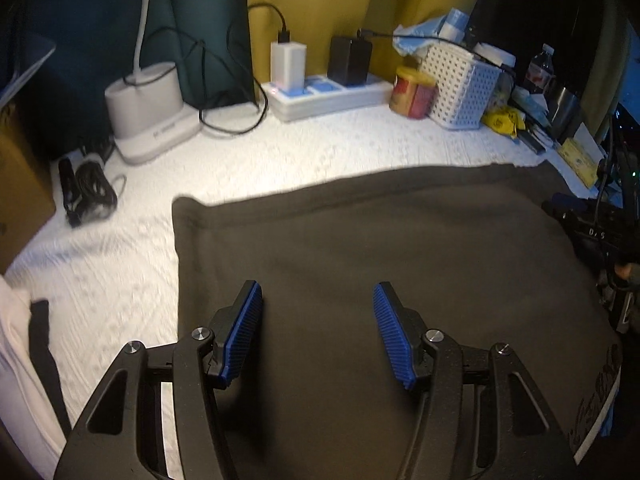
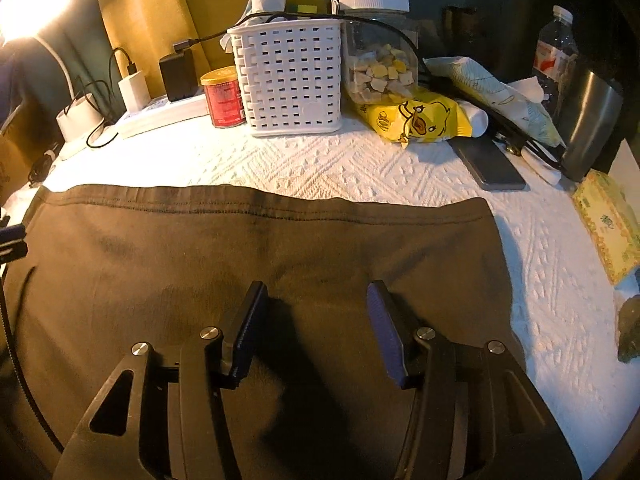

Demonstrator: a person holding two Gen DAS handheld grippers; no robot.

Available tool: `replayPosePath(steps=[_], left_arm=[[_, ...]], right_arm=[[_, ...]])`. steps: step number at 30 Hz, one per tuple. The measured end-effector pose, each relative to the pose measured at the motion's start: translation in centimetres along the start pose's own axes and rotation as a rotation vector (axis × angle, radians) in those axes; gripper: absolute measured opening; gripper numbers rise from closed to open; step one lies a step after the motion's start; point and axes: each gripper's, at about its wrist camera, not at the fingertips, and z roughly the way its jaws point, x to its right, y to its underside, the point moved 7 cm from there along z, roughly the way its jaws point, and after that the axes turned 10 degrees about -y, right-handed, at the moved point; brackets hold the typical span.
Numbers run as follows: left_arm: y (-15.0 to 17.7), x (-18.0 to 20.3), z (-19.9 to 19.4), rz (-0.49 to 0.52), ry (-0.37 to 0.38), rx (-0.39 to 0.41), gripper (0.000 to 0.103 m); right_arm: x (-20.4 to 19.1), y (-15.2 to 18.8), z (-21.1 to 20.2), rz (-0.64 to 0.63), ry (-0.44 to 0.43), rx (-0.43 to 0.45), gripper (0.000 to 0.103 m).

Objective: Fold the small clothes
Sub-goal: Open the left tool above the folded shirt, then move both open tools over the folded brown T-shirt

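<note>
A dark olive-brown garment (image 1: pixel 380 248) lies flat on the white textured tablecloth (image 1: pixel 132 264), its hemmed far edge straight. It also fills the right wrist view (image 2: pixel 248 256). My left gripper (image 1: pixel 318 300) is open and empty above the garment's left part, near its left edge. My right gripper (image 2: pixel 316 296) is open and empty above the garment's right part. The right gripper's black body (image 1: pixel 600 232) shows at the right edge of the left wrist view. A printed patch (image 1: pixel 596 408) shows on the garment at the lower right.
Along the back stand a white lamp base (image 1: pixel 148 108), a power strip with chargers (image 1: pixel 328 92), a red can (image 2: pixel 223 98), a white basket (image 2: pixel 292 80), a snack jar (image 2: pixel 380 48), a yellow snack bag (image 2: pixel 416 118), a phone (image 2: pixel 490 162) and a steel tumbler (image 2: pixel 590 120). A white cloth (image 1: pixel 20 360) lies at the left.
</note>
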Motion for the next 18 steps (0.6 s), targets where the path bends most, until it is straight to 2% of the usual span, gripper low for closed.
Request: replayPosePath(steps=[7,18], left_arm=[[1.5,-0.2,-1.0,-0.012,-0.010,-0.016,0.058],[3.1,2.1,-4.2,-0.003,0.052,0.032,0.058]], right_arm=[[-0.1,1.4,-1.6,0.006,-0.001,-0.003,0.057],[-0.5,4.8,-5.2,0.027,0.021,0.005,0.059]])
